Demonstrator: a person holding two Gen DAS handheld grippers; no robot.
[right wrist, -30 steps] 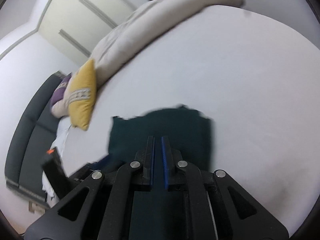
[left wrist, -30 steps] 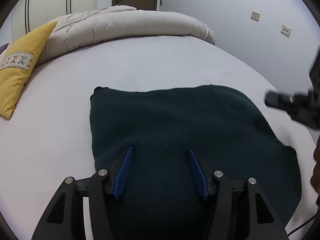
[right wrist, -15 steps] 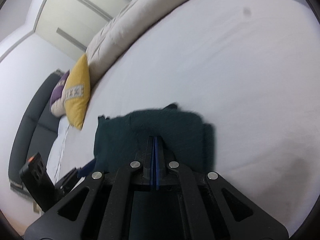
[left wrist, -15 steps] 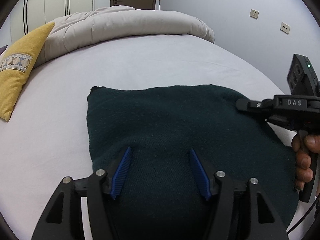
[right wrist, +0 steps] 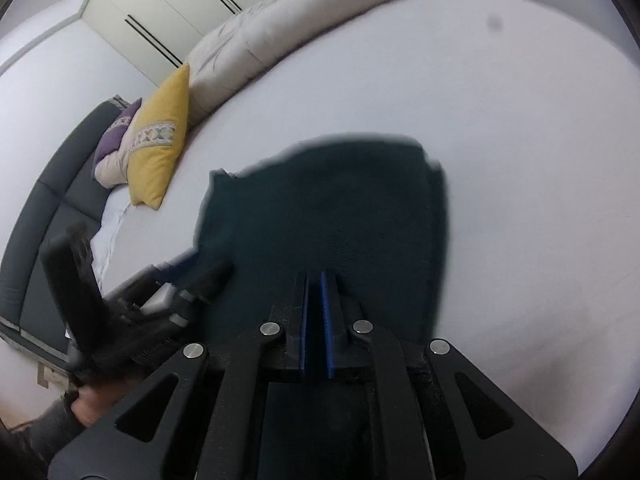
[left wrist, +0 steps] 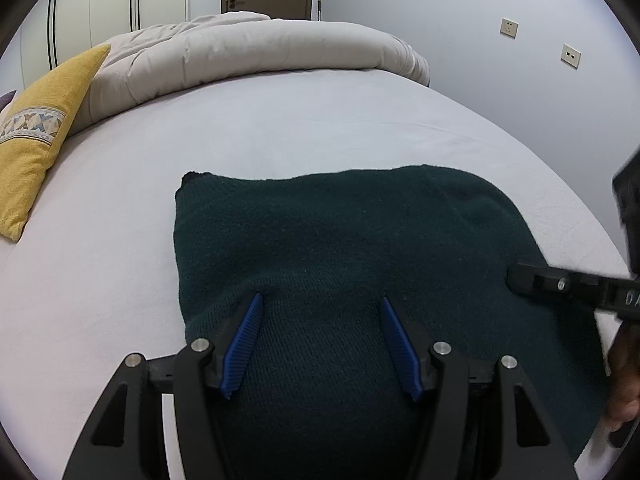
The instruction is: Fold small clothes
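A dark green knitted garment [left wrist: 340, 248] lies folded flat on the white bed sheet [left wrist: 280, 132]. It also shows in the right wrist view [right wrist: 328, 216]. My left gripper [left wrist: 322, 300] is open, its blue pads resting over the garment's near part with nothing between them. My right gripper [right wrist: 316, 276] hovers over the garment's near right part, jaws almost closed with a narrow gap and nothing held. It also shows at the right edge of the left wrist view [left wrist: 516, 276], tip over the garment's right edge.
A yellow cushion [left wrist: 36, 128] lies at the left of the bed, and a rolled beige duvet [left wrist: 248, 52] lies along the far side. A purple cushion [right wrist: 114, 136] and a dark sofa [right wrist: 48, 208] are beyond the bed's left edge.
My right gripper has moved over the garment's right side; its jaws closed fully, then parted slightly. My left gripper stays open in place. The garment has not moved.
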